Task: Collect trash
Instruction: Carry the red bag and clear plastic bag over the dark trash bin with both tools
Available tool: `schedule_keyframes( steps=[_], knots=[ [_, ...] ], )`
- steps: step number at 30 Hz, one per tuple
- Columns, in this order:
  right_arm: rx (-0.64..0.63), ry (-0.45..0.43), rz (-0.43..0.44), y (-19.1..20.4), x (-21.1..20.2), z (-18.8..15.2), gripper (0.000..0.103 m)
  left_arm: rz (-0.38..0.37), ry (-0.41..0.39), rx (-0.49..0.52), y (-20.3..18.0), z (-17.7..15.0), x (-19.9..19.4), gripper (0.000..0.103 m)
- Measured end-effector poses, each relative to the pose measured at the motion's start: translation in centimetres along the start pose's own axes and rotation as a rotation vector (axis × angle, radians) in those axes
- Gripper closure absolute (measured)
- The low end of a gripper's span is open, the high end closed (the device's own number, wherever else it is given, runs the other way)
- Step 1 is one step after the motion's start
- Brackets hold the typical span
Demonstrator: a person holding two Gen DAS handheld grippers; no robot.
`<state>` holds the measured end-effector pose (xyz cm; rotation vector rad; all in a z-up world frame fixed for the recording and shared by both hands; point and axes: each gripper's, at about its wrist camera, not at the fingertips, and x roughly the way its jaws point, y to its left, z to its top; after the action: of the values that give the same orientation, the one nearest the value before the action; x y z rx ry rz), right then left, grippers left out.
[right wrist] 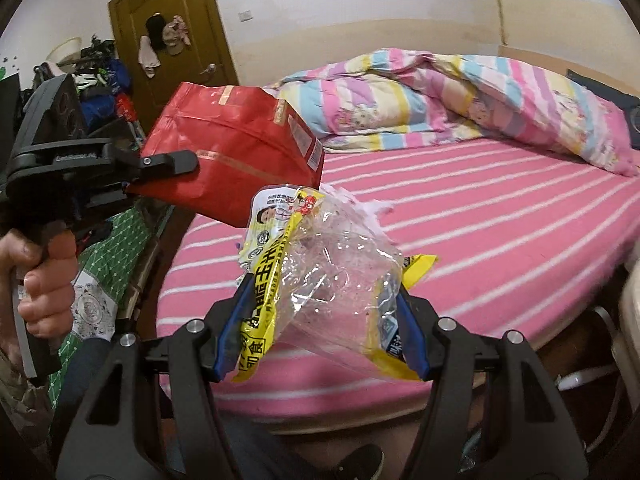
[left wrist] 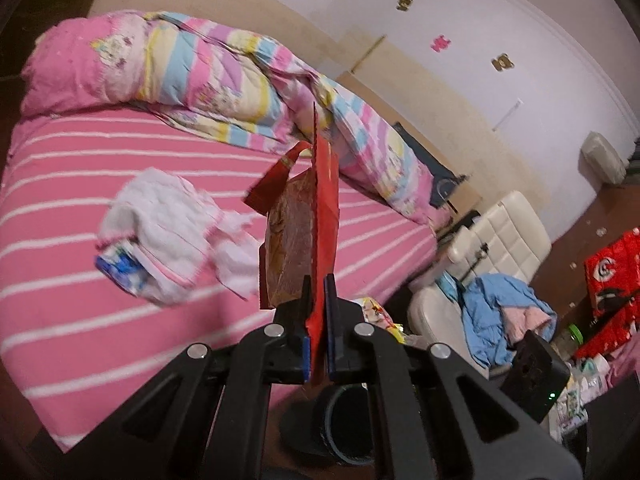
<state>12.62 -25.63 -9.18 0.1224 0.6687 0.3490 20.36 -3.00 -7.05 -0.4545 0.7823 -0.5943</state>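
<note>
My left gripper [left wrist: 317,286] is shut on a red snack bag [left wrist: 320,208] and holds it up above the pink striped bed [left wrist: 80,248]. The same red snack bag [right wrist: 236,148] and left gripper [right wrist: 176,162] show at the left of the right wrist view. My right gripper [right wrist: 320,292] is shut on a clear and yellow plastic wrapper [right wrist: 332,280], held above the bed's [right wrist: 500,240] near edge. A crumpled white tissue pile with a blue and white packet [left wrist: 168,232] lies on the bed, left of the red bag.
A rolled pastel striped quilt [left wrist: 240,76] lies along the bed's far side. A cream chair with blue clothes [left wrist: 492,288] and red boxes [left wrist: 612,276] stand right of the bed. A brown door [right wrist: 168,32] and piled bags [right wrist: 100,80] are at the far left.
</note>
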Motion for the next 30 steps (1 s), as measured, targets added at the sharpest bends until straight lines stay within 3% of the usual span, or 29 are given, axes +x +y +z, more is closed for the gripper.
schedule_keyframes(
  steps=[6, 15, 30],
  knots=[
    [0.090, 0.018, -0.106, -4.6, -3.4, -4.2, 0.039, -0.063, 0.079, 0.044, -3.6, -3.4, 3.0, 0.098],
    [0.255, 0.086, -0.277, -12.7, -6.5, -11.9, 0.039, -0.143, 0.262, 0.106, -9.0, -9.8, 10.8, 0.098],
    [0.471, 0.222, -0.467, -24.3, -6.7, -21.9, 0.039, -0.214, 0.602, 0.152, -13.7, -22.4, 26.0, 0.098]
  ],
)
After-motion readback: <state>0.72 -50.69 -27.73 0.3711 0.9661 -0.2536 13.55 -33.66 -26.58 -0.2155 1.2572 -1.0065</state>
